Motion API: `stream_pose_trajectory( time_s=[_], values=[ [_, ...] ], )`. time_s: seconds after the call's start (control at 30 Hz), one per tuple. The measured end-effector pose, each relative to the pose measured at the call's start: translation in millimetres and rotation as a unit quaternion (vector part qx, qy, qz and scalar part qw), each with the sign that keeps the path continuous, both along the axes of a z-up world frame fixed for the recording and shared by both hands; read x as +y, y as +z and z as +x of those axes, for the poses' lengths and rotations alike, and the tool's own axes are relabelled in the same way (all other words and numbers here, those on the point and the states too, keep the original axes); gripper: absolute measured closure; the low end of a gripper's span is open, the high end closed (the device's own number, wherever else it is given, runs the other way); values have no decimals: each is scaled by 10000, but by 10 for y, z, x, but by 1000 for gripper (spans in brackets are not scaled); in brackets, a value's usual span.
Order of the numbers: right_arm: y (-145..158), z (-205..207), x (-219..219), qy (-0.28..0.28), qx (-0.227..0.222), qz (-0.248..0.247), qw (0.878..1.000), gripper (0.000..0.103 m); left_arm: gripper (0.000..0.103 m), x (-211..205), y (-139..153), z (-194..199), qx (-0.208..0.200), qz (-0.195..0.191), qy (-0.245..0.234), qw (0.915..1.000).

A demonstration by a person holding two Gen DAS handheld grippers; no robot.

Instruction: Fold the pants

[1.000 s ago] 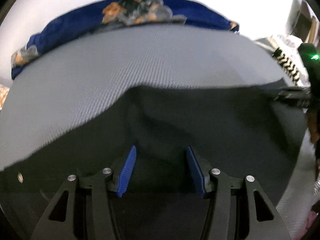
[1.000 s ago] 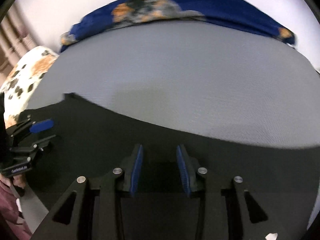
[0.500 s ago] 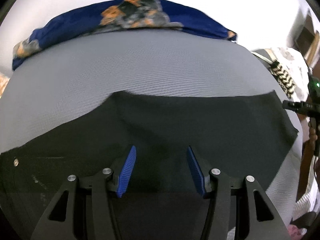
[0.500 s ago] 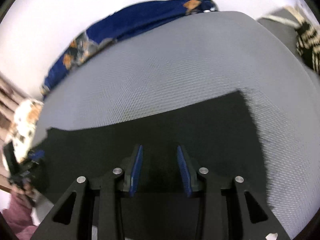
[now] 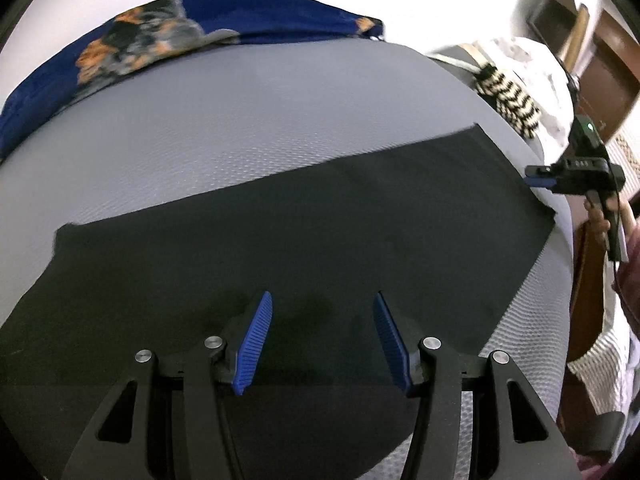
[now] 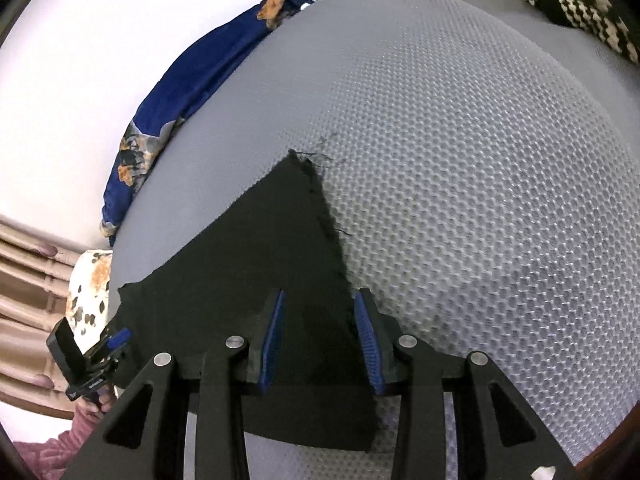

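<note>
I am seeing the black pants (image 5: 304,240) lying flat in a long band across the grey textured mat (image 5: 240,120); my left gripper (image 5: 322,340) is hovering over them, jaws apart, gripping nothing; my right gripper (image 6: 320,340) is straddling their frayed end, jaws narrower, also empty; a blue patterned cloth (image 5: 160,32) is edging the mat

right tongs (image 6: 320,338) hang parted over the black pants' (image 6: 256,264) frayed edge (on grey mat (image 6: 460,160)).
</note>
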State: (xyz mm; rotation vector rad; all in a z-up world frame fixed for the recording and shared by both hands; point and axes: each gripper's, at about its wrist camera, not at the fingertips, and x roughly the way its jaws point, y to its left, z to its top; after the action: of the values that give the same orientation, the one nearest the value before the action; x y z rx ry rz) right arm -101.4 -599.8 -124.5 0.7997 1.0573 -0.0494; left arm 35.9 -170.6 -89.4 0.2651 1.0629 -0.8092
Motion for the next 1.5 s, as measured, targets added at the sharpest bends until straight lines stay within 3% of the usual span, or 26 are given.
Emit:
stream_pose_trajectory(
  time_s=[0.27, 0.5, 0.67, 0.8, 0.9, 1.1, 1.27, 1.5],
  values=[
    [-71, -55, -49, 502, -232, 439, 9975, 72, 49, -355, -73, -128, 25, 205, -375, 9991],
    [-222, 19, -31, 486, -426, 944, 9934, 90, 48, -411, -177, -157, 41, 287, -411, 9987],
    [-173, 9, 83, 233, -439, 666, 9965, 93, 46, -462, -190, -169, -112, 296, -367, 9988],
    [-37, -24, 232, -104, -373, 356, 9986, 95, 46, -397, -146, -109, 73, 173, -181, 9997],
    [117, -23, 375, -313, -468, 380, 9977, 95, 46, -226, -25, -39, 185, -82, 81, 9998],
    [436, 195, 836, -114, -636, 427, 9970, 96, 45, 347, 319, 100, -171, -346, 655, 9971],
    [561, 518, 1334, 264, -730, 621, 9950, 96, 45, 949, 496, 223, -247, -548, 1327, 9893],
    [522, 1128, 2263, 1142, -538, 644, 9899, 96, 45, 1612, 539, 191, -288, -780, 1877, 9787]
  ],
)
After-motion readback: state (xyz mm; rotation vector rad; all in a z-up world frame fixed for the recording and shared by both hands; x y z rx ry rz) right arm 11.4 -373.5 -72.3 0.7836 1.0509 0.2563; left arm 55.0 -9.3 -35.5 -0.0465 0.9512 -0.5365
